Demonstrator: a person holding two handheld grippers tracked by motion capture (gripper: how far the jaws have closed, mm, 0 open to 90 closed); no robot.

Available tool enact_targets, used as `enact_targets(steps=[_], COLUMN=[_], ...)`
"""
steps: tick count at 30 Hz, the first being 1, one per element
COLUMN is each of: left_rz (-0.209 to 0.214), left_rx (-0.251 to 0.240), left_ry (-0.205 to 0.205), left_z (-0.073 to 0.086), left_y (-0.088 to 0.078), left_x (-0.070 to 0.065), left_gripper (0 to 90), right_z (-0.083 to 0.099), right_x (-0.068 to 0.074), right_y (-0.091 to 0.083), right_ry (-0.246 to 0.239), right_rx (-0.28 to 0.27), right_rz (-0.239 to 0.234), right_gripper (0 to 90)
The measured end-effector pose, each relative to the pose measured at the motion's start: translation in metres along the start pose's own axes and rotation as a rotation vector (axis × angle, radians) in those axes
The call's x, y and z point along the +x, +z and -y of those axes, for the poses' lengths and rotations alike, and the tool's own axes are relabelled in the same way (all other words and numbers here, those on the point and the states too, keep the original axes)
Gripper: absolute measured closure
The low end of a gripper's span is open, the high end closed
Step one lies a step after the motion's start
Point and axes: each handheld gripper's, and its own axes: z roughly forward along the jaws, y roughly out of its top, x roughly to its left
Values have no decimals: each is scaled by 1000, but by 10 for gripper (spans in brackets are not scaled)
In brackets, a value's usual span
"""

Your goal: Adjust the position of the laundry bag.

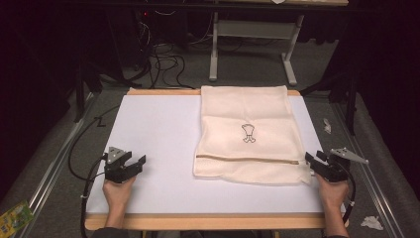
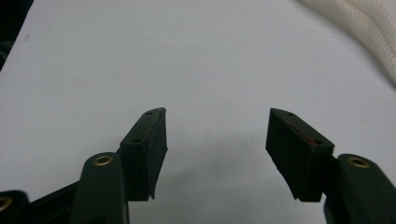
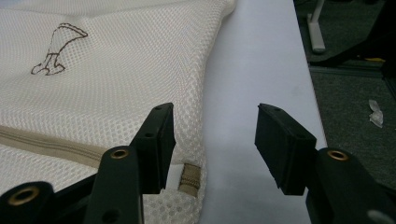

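Note:
A cream mesh bag (image 1: 245,134) with a small dark drawing (image 1: 248,133) and a zipper (image 1: 247,159) across its near part lies flat on the white table (image 1: 153,139). My right gripper (image 1: 313,162) is open at the bag's near right corner. In the right gripper view the bag (image 3: 107,79) spreads to the left, my right gripper (image 3: 215,140) straddles its edge, and the zipper end (image 3: 189,179) sits by the left jaw. My left gripper (image 1: 137,162) is open over bare table, well left of the bag. In the left gripper view, my left gripper (image 2: 217,140) holds nothing, and the bag (image 2: 364,28) shows at the top right.
A metal stand (image 1: 252,44) and cables (image 1: 163,62) are on the floor beyond the table. Crumpled paper scraps (image 1: 371,222) lie on the floor to the right, and a green packet (image 1: 14,217) lies at the lower left. Rails (image 1: 54,163) run along both table sides.

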Motion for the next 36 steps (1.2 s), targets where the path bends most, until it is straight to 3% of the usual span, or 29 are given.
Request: enact_targets(steps=[10, 14, 17, 25, 26, 36], left_rz=[62, 94, 98, 153, 175, 207], left_rx=[11, 37, 46, 51, 49, 78], left_ry=[24, 8, 19, 49, 43, 78], left_z=[-12, -17, -20, -34, -36, -45], left_y=[7, 11, 12, 19, 21, 32], left_x=[-20, -28, -34, -55, -59, -81], left_gripper=[415, 411, 399, 391, 391, 385], right_z=[0, -1, -2, -11, -12, -16], right_x=[0, 0, 1, 12, 13, 19], right_y=[-3, -4, -4, -8, -8, -6], right_ry=[-1, 1, 0, -35, -32, -37], right_rx=[1, 7, 27, 47, 53, 69], right_rz=[-21, -33, -43, -57, -57, -62], right_gripper=[503, 516, 515, 530, 530, 531])
